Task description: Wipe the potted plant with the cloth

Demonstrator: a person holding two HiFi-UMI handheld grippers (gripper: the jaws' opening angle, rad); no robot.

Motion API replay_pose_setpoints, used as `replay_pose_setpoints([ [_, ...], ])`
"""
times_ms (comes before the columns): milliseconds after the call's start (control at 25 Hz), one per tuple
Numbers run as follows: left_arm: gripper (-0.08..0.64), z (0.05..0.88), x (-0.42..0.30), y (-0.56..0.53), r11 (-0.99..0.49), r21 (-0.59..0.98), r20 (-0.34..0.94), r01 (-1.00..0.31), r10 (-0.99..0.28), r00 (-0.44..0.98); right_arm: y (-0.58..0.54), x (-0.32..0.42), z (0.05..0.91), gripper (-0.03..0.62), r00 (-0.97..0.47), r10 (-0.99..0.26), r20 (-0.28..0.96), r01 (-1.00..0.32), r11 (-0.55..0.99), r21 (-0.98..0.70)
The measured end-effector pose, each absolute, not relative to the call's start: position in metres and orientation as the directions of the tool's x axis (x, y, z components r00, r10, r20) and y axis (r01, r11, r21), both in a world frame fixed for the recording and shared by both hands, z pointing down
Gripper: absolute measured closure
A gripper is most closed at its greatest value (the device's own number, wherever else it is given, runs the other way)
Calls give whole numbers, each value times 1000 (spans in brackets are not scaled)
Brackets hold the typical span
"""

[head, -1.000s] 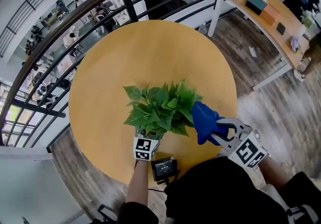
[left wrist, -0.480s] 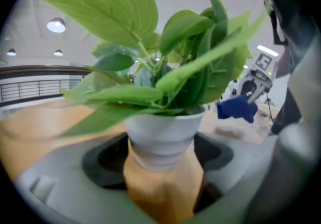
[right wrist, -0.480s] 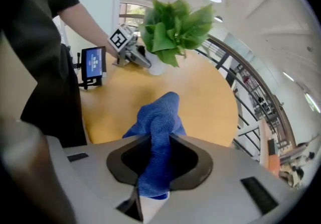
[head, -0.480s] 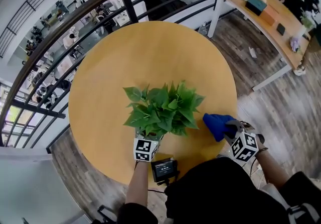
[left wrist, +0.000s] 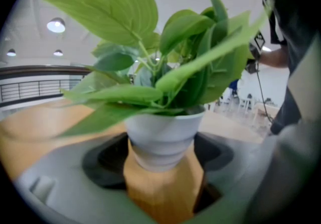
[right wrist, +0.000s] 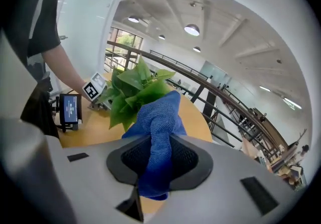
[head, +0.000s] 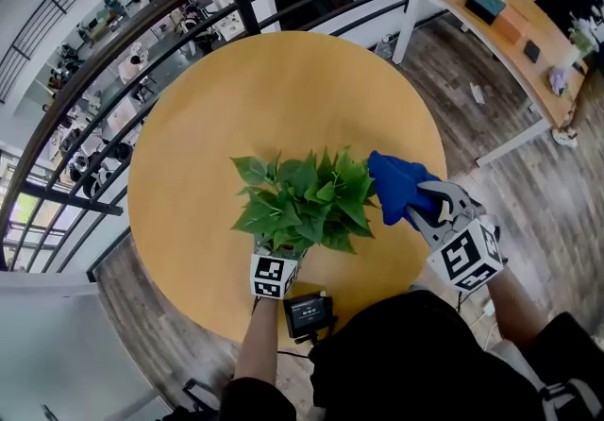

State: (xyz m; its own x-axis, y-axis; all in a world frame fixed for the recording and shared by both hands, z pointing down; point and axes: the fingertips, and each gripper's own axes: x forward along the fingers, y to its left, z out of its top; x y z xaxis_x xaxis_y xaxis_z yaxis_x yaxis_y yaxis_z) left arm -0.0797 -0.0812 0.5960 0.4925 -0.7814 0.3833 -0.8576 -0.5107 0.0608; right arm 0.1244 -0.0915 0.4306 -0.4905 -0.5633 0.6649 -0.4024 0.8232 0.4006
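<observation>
A leafy green potted plant (head: 307,197) stands on the near half of a round wooden table (head: 264,98). My left gripper (head: 274,257) reaches in from the near side, its jaws around the plant's white pot (left wrist: 163,135); leaves hide the grip in the head view. The left gripper (left wrist: 163,170) shows the pot wedged between its grey jaws. My right gripper (head: 425,207) is shut on a blue cloth (head: 396,185), which touches the plant's right-hand leaves. In the right gripper view the cloth (right wrist: 158,132) hangs out of the gripper (right wrist: 159,160) toward the plant (right wrist: 133,92).
A small black device with a screen (head: 309,313) sits at the table's near edge beside my left forearm. A black railing (head: 189,4) curves behind the table. A long wooden desk (head: 500,32) with items stands far right, across plank floor.
The right gripper dropped away to the right with the cloth, then rose and came back to the plant's right side, higher than a second ago. Left gripper and plant stayed put.
</observation>
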Motion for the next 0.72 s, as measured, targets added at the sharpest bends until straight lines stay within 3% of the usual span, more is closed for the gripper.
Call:
replay_pose_setpoints([
  [280, 161, 597, -81, -81, -512, 60, 384, -857, -781, 493, -71, 139, 527, 491, -354, -422, 835, -344, 889, 303],
  [440, 161, 598, -79, -82, -512, 61, 384, -857, -780, 494, -74, 175, 543, 489, -245, -452, 858, -347, 867, 358],
  [560, 161, 596, -79, -82, -512, 61, 385, -857, -780, 493, -92, 180, 496, 489, -280, -557, 782, -408, 807, 428],
  [720, 160, 597, -79, -83, -511, 61, 383, -857, -781, 493, -113, 141, 378, 491, -447, -707, 548, -453, 707, 543],
])
